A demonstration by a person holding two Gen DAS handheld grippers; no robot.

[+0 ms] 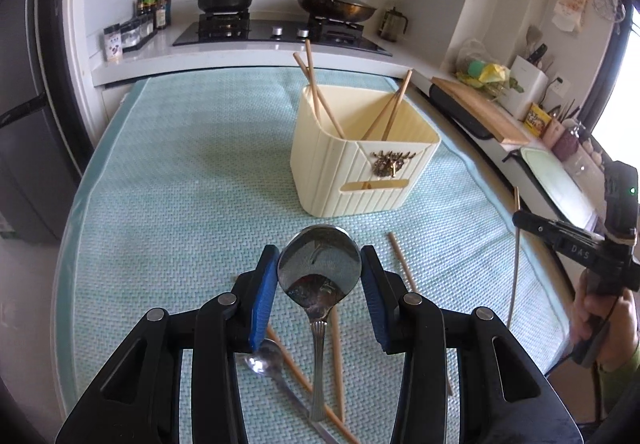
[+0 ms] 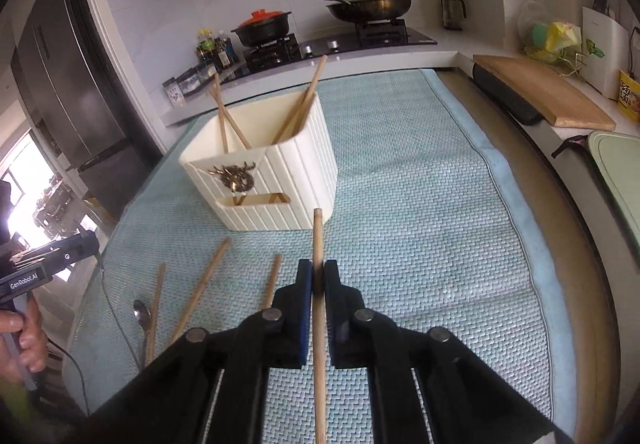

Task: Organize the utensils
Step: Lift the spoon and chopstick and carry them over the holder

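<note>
Wooden chopstick (image 2: pixel 318 284) pinched by right gripper (image 2: pixel 318 280); ribbed cream holder (image 2: pixel 276 172) near.

The left gripper (image 1: pixel 320 272) hangs above the table with its 2 blue-padded fingers (image 1: pixel 266 296) spread, the bowl of a large spoon (image 1: pixel 319 264) between them. The right gripper (image 2: pixel 318 278) has its 2 fingers pressed together on a chopstick (image 2: pixel 319 324).
</note>
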